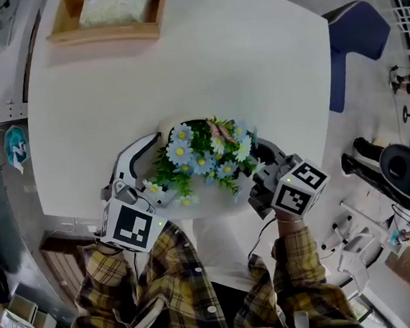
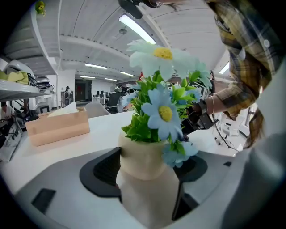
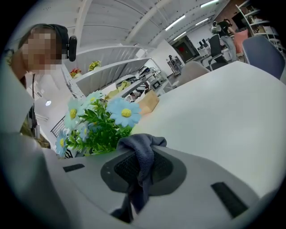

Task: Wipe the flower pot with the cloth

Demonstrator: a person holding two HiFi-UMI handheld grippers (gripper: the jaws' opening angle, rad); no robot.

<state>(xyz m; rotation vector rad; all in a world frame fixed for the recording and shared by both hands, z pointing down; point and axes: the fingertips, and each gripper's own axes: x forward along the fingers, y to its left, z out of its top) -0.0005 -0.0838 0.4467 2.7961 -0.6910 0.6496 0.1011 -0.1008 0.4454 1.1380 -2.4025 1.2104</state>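
Left gripper [image 2: 149,181]: jaws set wide, 1 pad on each side of the flower pot [image 2: 144,163], both pressed against its cream wall. This reads as a steadying hold, so the pot cannot turn or slide while it is rubbed.
Right gripper [image 3: 142,172]: closed on the cloth [image 3: 141,150], with a bunched grey fold pushed out past the pads to serve as the wiping face. It sits just beside the pot, on the side opposite the left gripper.
Flower pot: at the person's edge of the table [image 1: 217,65]. No view shows whether its base rests there.
Flowers [image 1: 206,156]: blue and white daisies spread over the pot's rim and hide it from the head view, so the cloth probably has to come in low, under the leaves.
Contact: cloth on pot not seen.
Tissue box [image 1: 107,14]: well away from the pot, at the far edge.
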